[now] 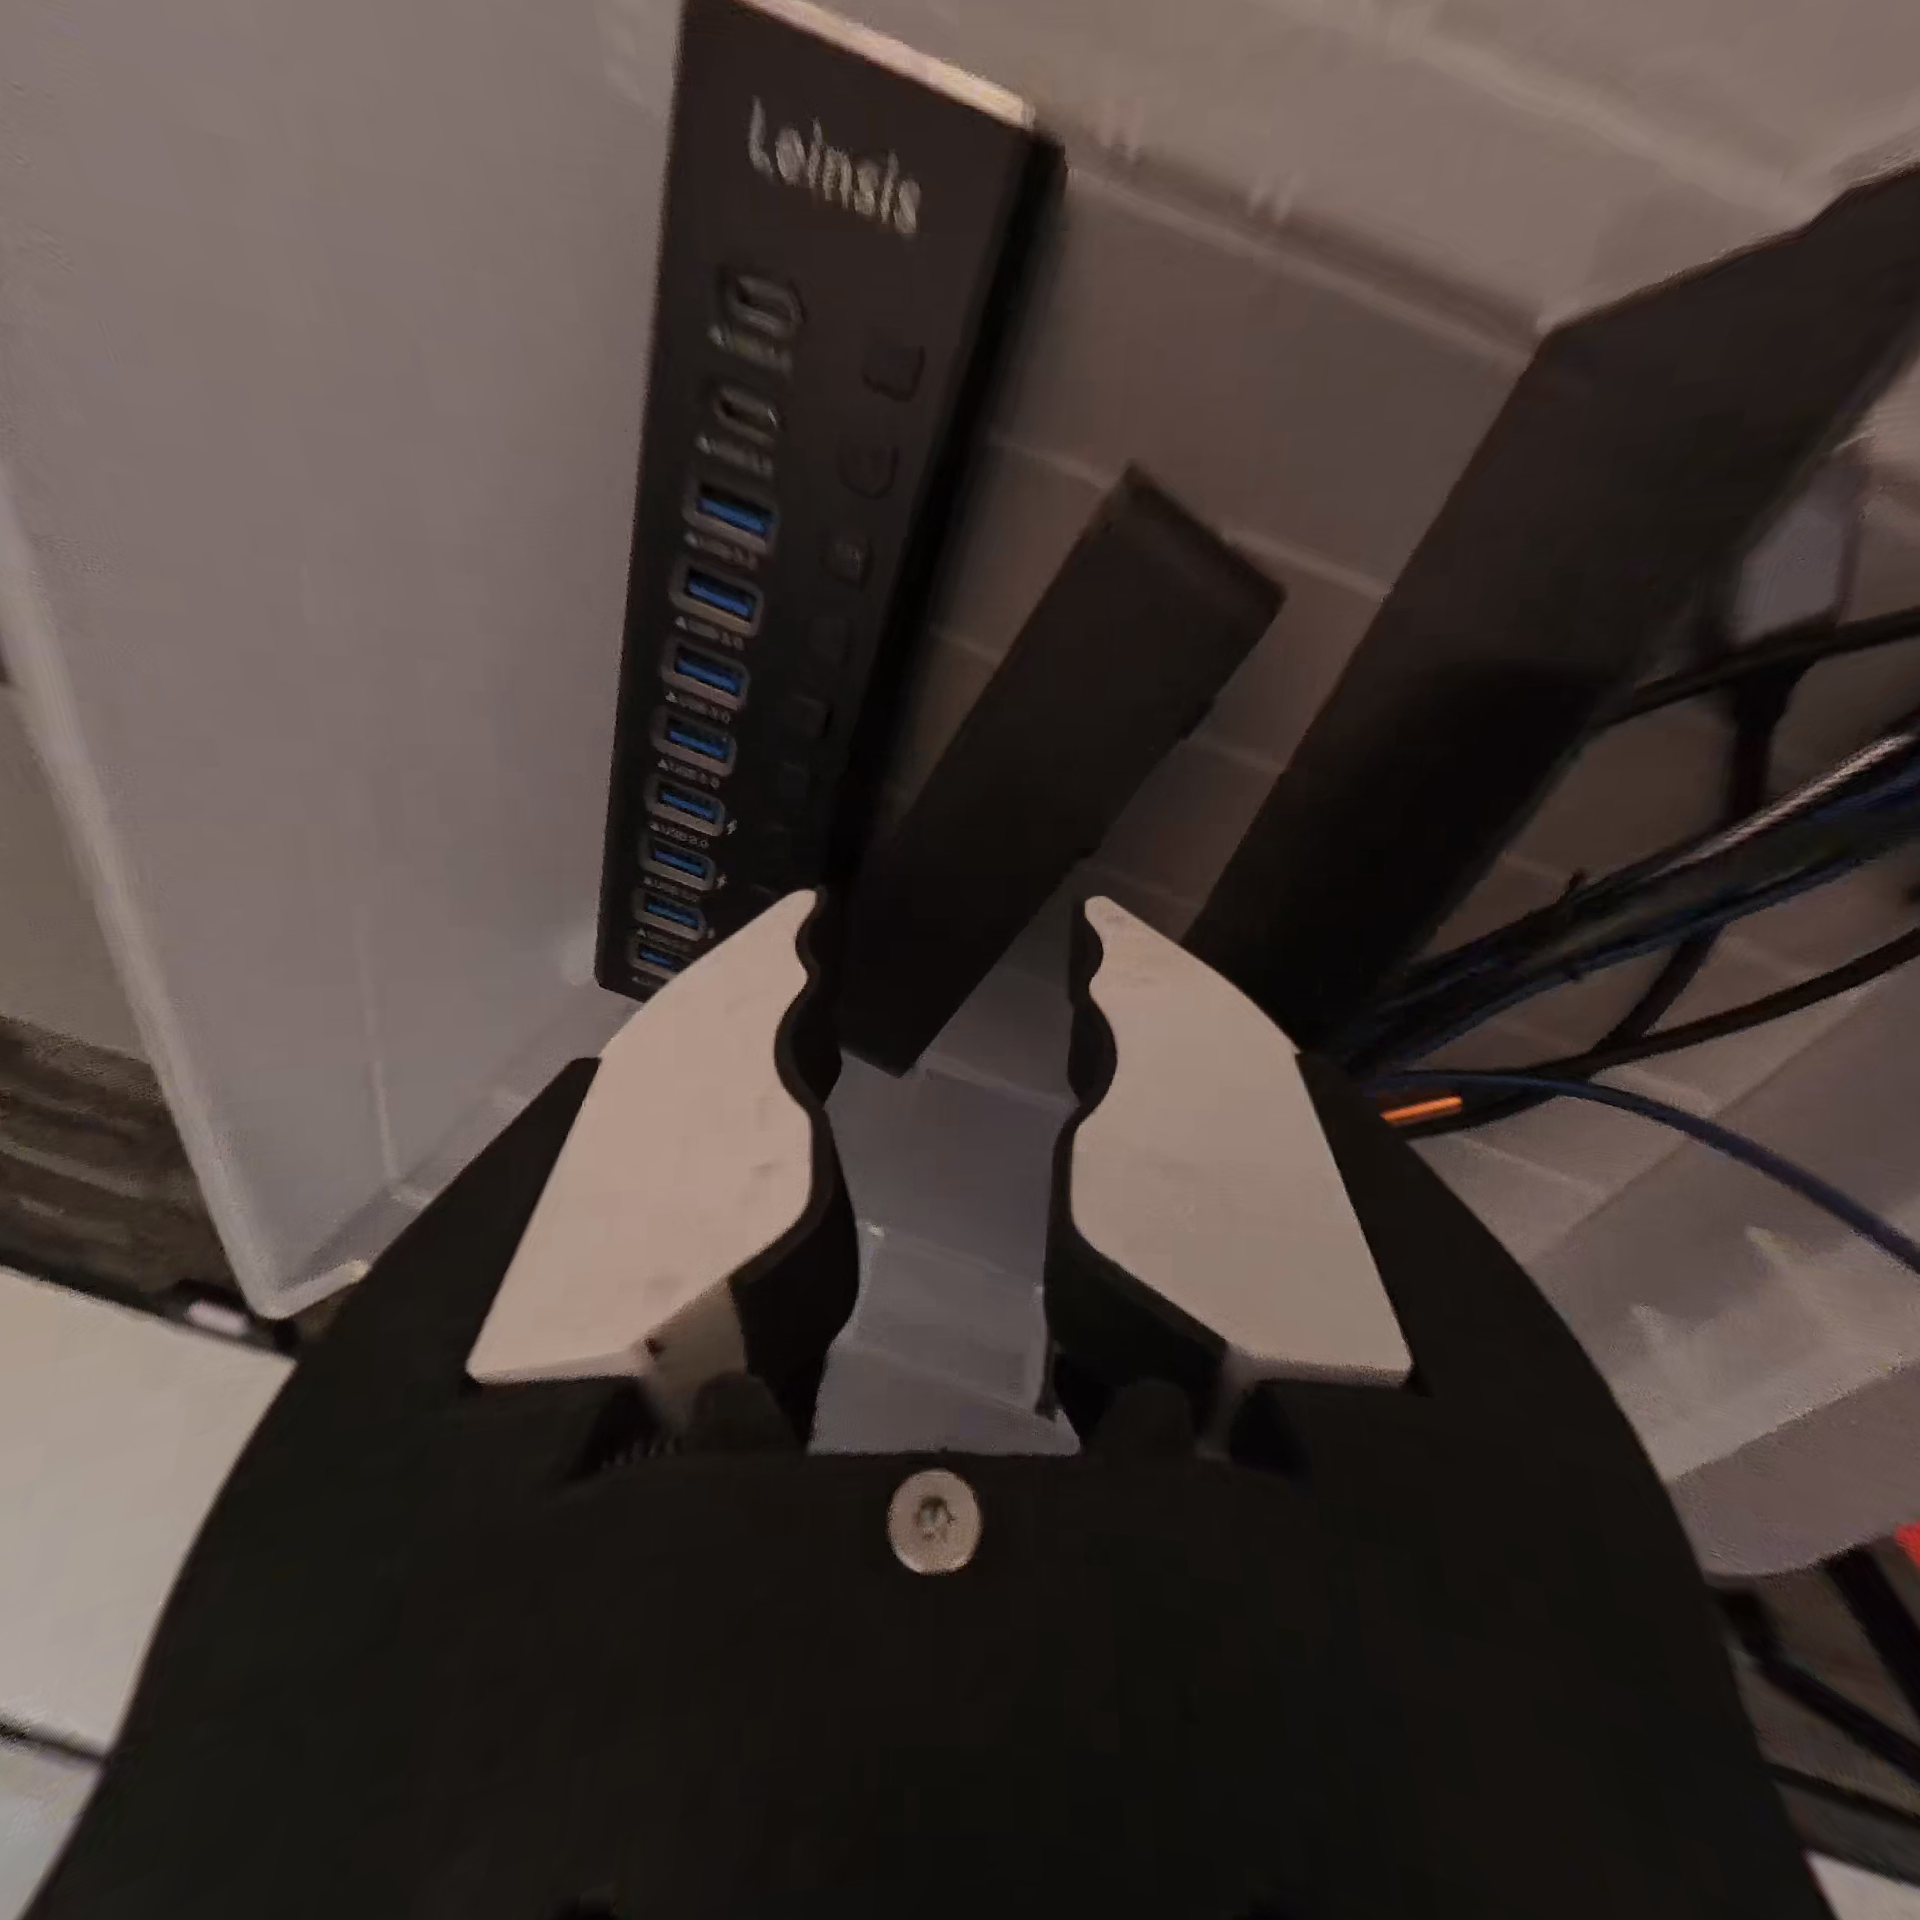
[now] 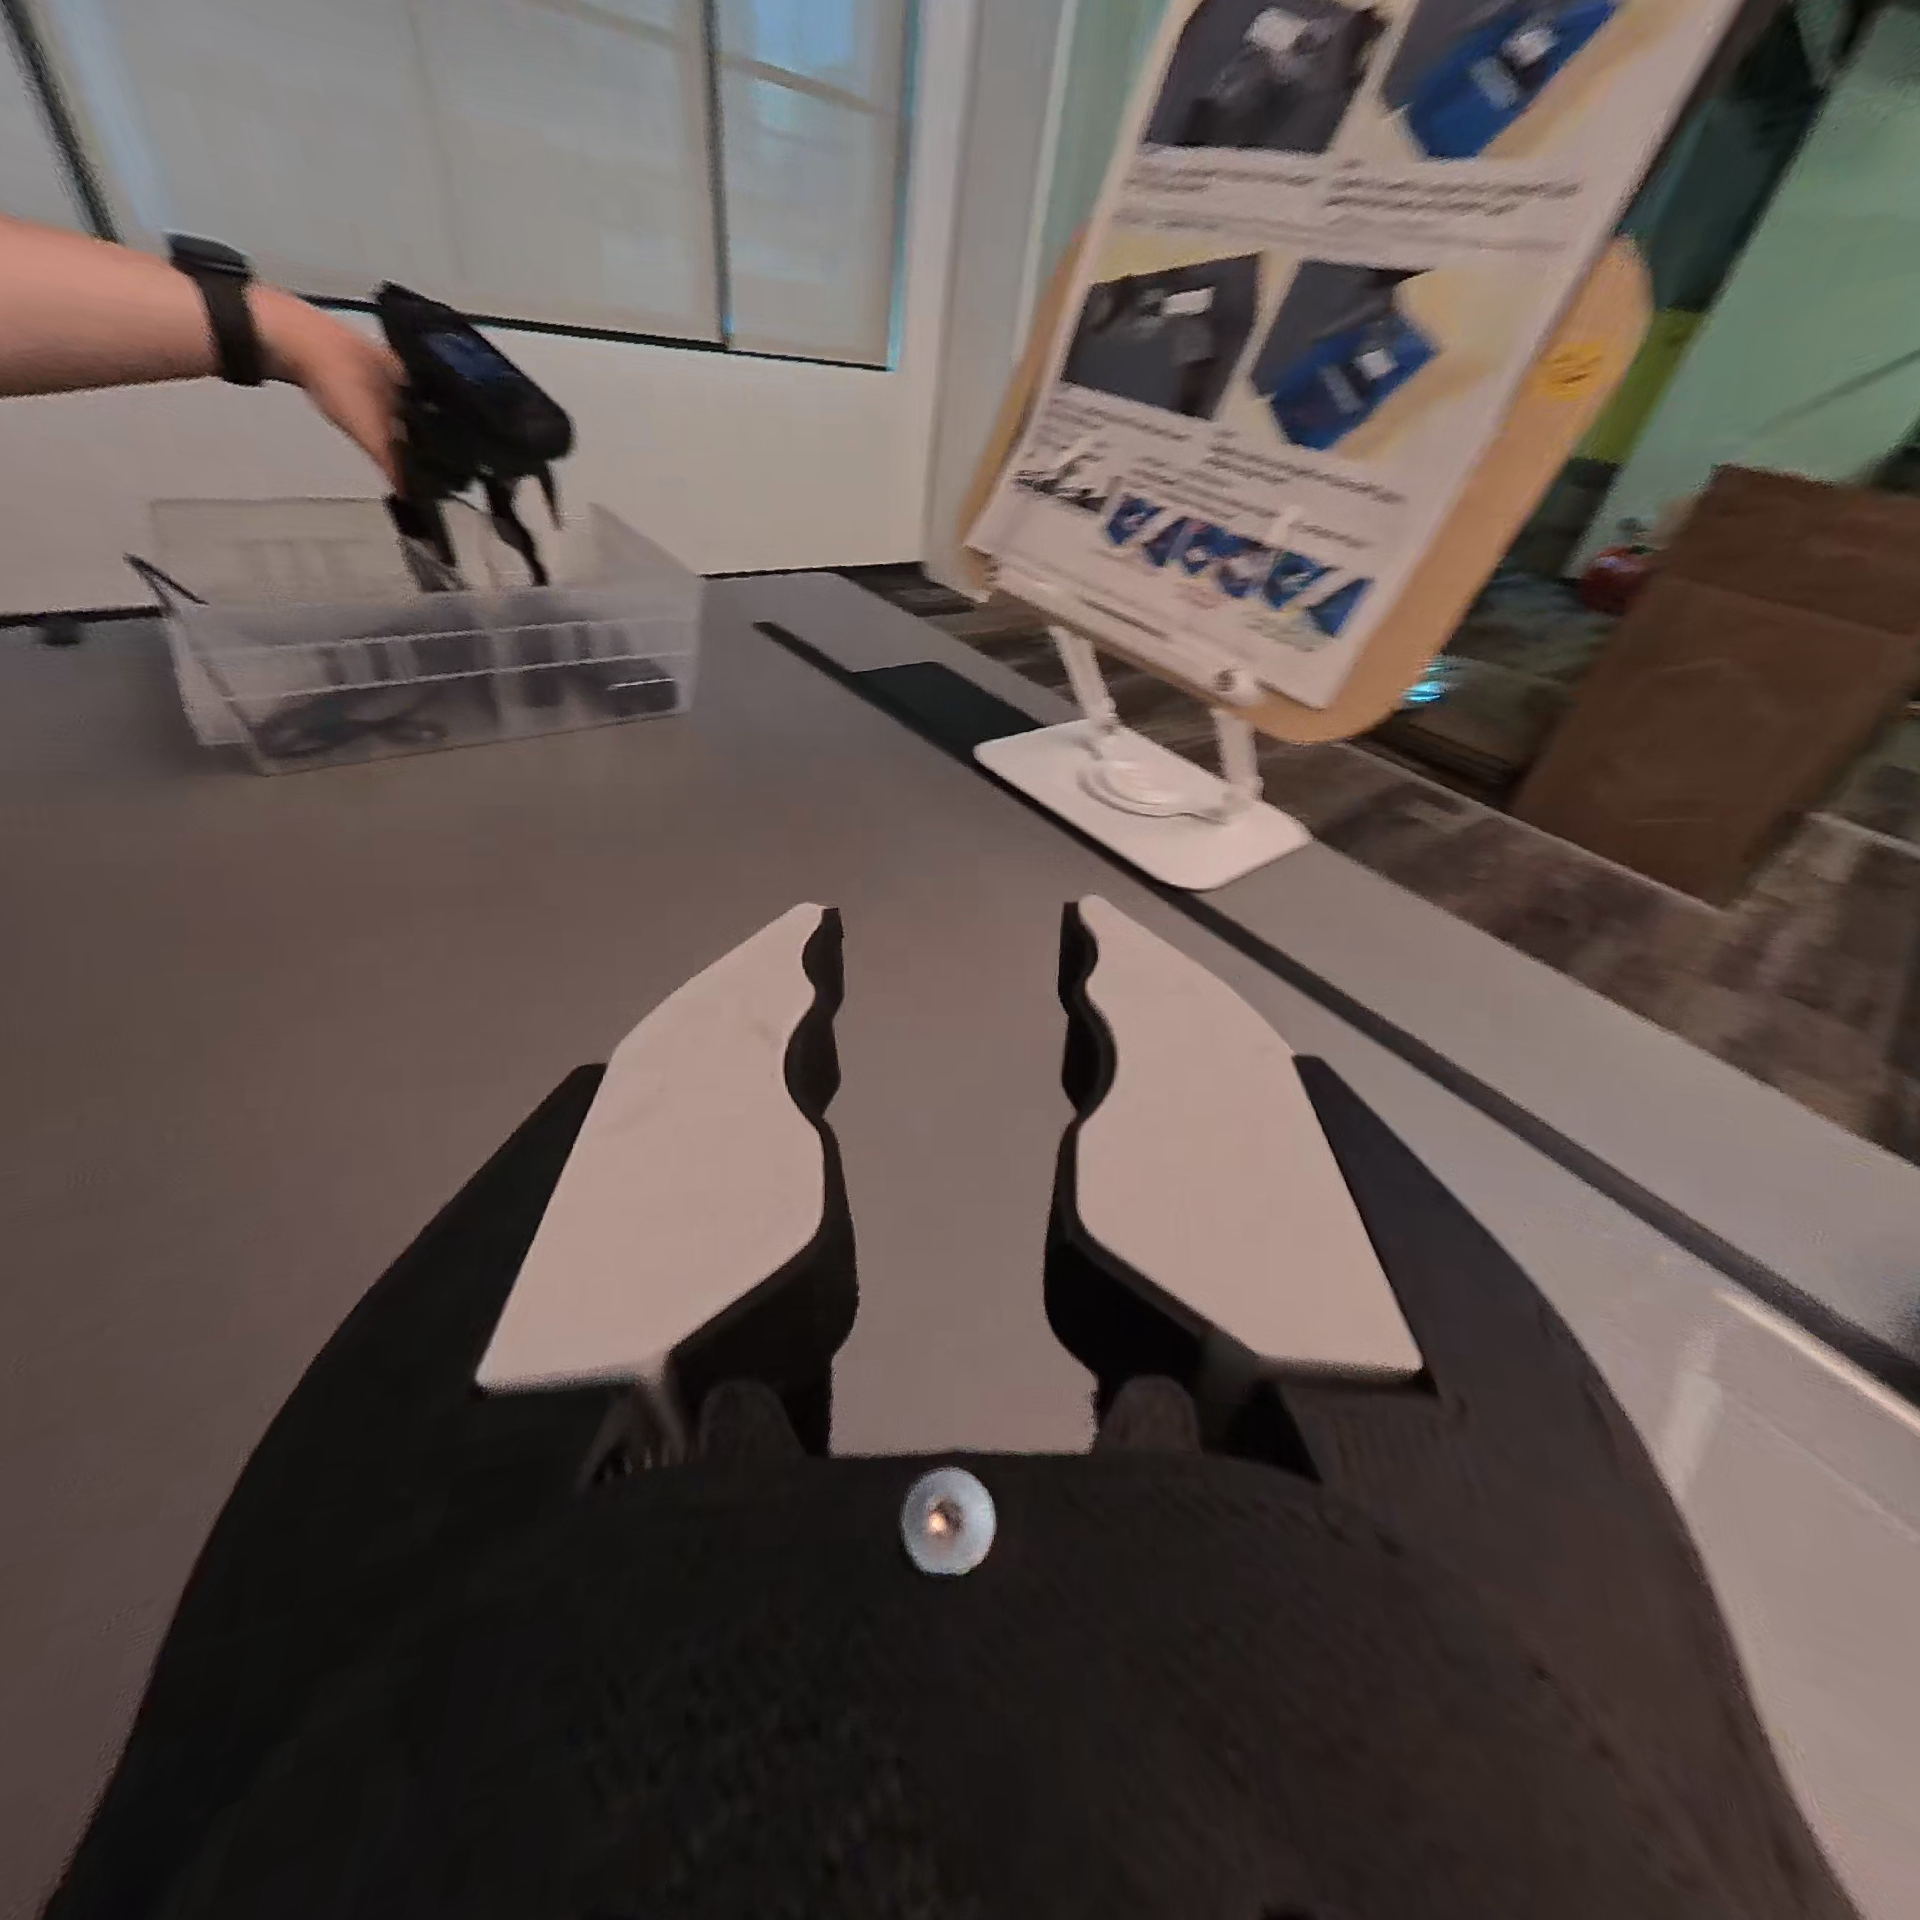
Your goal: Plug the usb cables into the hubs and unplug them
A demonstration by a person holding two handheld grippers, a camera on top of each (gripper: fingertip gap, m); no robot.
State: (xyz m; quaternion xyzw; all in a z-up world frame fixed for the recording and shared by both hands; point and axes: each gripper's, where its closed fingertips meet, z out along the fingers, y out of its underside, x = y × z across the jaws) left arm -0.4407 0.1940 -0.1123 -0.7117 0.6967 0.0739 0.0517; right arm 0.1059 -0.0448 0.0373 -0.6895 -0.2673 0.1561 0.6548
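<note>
Currently left gripper, jaws released, reaches into clear bin just short of small black hub. Right gripper jaws released, empty over tabletop. Risk: left jaw clips tall hub beside it, toppling it.

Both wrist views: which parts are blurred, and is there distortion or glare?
Left wrist view: the tall black hub and the cables are motion-smeared, while the left tongs stay sharp. Right wrist view: the instruction board and the hand are blurred, the table edge bends from the wide lens, no strong glare.
</note>
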